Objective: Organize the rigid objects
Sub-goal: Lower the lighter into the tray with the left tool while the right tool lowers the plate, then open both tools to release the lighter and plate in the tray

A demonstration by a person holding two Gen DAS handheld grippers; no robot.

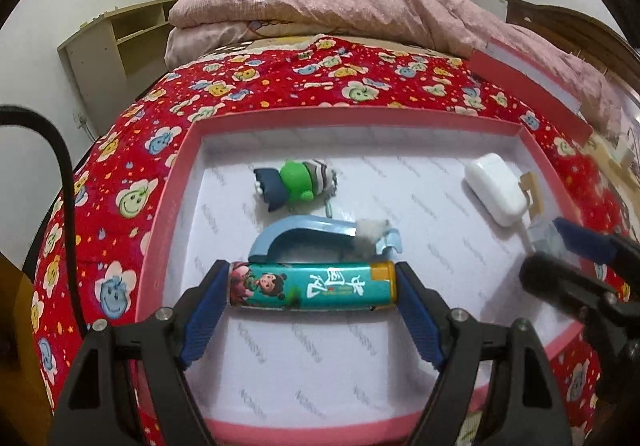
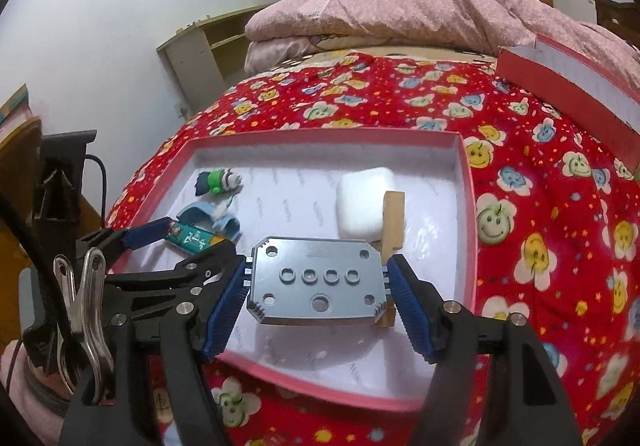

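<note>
A teal printed tube with a yellow end (image 1: 312, 288) lies crosswise between the blue pads of my left gripper (image 1: 313, 274), which is shut on its two ends, low over the near part of the pink box (image 1: 168, 205). My right gripper (image 2: 318, 270) is shut on a grey metal plate with round holes (image 2: 320, 286), over the box's near right corner. In the right wrist view the left gripper (image 2: 186, 242) and its tube (image 2: 192, 240) show at the left. Whether either object touches the box floor is unclear.
Inside the white-lined box lie a green toy figure (image 1: 296, 183), a blue hooked tool (image 1: 320, 234), a white case (image 2: 366, 201) and a wooden block (image 2: 394, 217) just behind the plate. The box lid (image 2: 580, 93) rests at the right on the red flowered bedspread (image 2: 540, 226). A folded pink quilt (image 1: 320, 5) lies behind.
</note>
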